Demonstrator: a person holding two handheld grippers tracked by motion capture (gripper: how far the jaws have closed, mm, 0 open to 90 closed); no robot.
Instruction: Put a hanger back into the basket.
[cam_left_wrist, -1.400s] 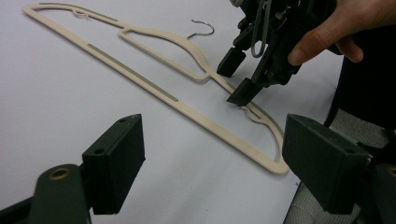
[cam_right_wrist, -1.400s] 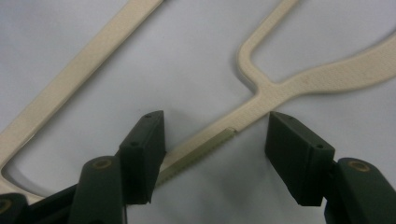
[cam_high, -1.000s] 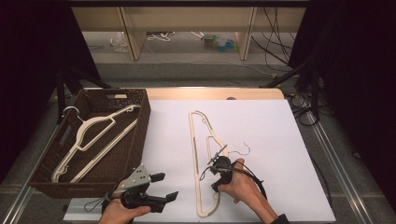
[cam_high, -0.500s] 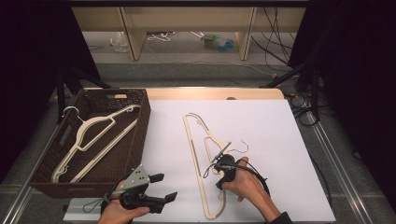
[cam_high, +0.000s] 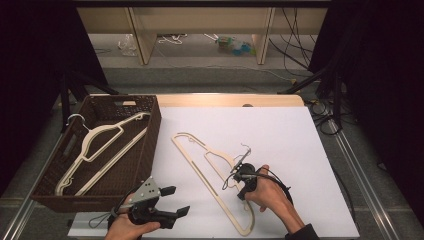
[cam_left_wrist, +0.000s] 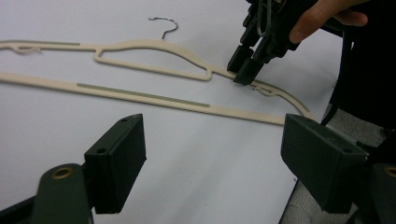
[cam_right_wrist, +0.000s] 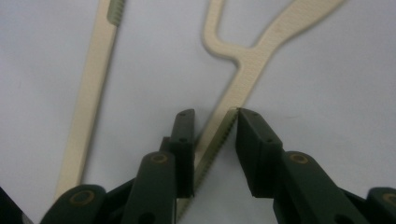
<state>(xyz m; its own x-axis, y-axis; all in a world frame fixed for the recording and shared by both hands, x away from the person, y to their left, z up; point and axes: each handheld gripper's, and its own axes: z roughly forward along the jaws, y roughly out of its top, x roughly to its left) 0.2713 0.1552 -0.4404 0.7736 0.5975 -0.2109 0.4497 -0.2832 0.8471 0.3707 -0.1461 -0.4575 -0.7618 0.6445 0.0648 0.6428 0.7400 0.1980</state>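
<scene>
From the high view, you have a cream hanger (cam_high: 212, 172) lying flat on the white table (cam_high: 300, 145), running from near the basket corner down toward your right hand (cam_high: 270, 192). No brand, label or writing can be read on anything here. Your right gripper (cam_high: 240, 172) sits over the hanger's upper arm, just below the wire hook (cam_high: 245, 149). Your left gripper (cam_high: 172, 202) rests at the near edge of the table, well apart from the hanger, jaws spread with nothing between them. To its left stands a brown woven basket (cam_high: 150, 145) with a second cream hanger (cam_high: 100, 147) lying slanted inside. Beyond the table are a wooden shelf unit (cam_high: 200, 25), cables on the floor and dark curtains at both sides.

In the left gripper view, your own jaws stand wide apart over bare white table. Farther off, the hanger (cam_left_wrist: 154, 70) lies across the picture, hook (cam_left_wrist: 164, 24) pointing away, and your right gripper (cam_left_wrist: 247, 70) comes down onto its upper arm, tips touching it. Nothing lies between you and the hanger.

In the right gripper view, the jaws have just been closing and the hanger's ribbed arm (cam_right_wrist: 224, 126) runs between them. The right pad meets its edge; the left pad looks just clear, so the pinch is not complete. The hanger's lower bar (cam_right_wrist: 88, 102) lies off to the left.
</scene>
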